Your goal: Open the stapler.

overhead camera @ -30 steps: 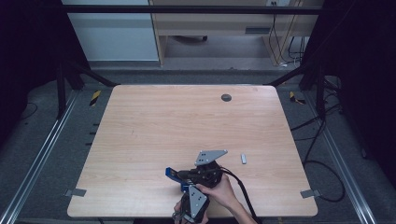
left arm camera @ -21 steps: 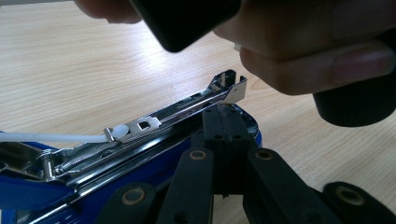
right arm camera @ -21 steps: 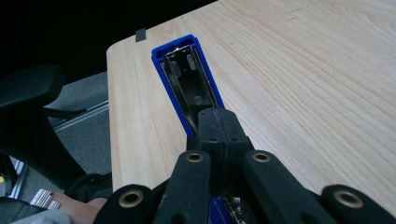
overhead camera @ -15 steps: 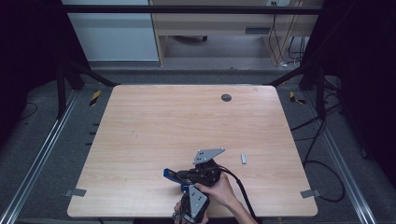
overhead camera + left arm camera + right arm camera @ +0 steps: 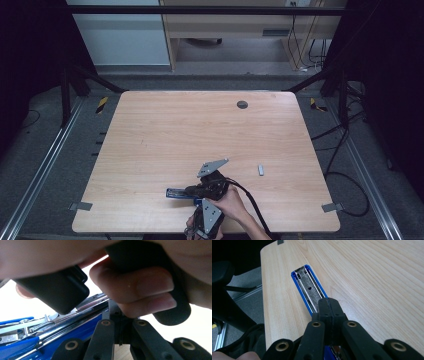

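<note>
A blue stapler lies near the table's front edge, swung open so that its metal staple channel faces up. My right gripper points left along it. Its jaws are shut together, and the right gripper has its tip resting over the channel's near end, with nothing visibly clamped. My left gripper sits just in front of it and points away from the person. The left gripper is shut, close under the right hand's fingers, with the stapler to its left.
A small grey strip lies on the wooden table to the right of the grippers. A dark round hole sits near the far edge. Metal rails and cables run along both sides on the floor.
The right gripper and the stapler's end have shifted slightly to the left. The left gripper has stayed in place.
</note>
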Tool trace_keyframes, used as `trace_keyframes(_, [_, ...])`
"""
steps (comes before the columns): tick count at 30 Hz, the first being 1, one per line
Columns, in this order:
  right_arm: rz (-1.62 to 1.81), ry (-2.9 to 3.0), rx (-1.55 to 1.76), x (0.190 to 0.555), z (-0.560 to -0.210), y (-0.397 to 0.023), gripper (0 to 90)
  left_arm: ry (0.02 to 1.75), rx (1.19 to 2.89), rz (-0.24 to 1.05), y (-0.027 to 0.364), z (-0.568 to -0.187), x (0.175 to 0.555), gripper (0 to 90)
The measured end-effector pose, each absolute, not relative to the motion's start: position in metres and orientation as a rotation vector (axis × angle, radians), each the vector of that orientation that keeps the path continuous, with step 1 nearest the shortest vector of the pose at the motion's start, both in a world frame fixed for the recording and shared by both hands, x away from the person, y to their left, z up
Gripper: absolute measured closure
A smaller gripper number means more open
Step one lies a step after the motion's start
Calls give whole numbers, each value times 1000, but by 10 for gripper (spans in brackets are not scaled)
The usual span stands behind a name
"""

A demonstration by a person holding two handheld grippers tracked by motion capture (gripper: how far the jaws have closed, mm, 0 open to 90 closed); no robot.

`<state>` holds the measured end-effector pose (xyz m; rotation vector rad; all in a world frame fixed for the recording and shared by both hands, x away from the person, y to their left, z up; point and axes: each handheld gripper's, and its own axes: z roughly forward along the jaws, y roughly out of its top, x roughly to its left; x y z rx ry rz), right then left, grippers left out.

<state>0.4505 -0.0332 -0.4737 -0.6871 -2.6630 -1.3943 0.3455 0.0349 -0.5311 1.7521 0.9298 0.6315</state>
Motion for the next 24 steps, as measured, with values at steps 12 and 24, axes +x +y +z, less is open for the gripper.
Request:
trace_keyframes(12, [-1365,-2692,-693,450,-474,-30,900,930,1751,631,35,-531,346,900])
trace_keyframes(24, [-1292,-2751,-696,450,-474,-24,900,930,1750,629,35,-531,346,900])
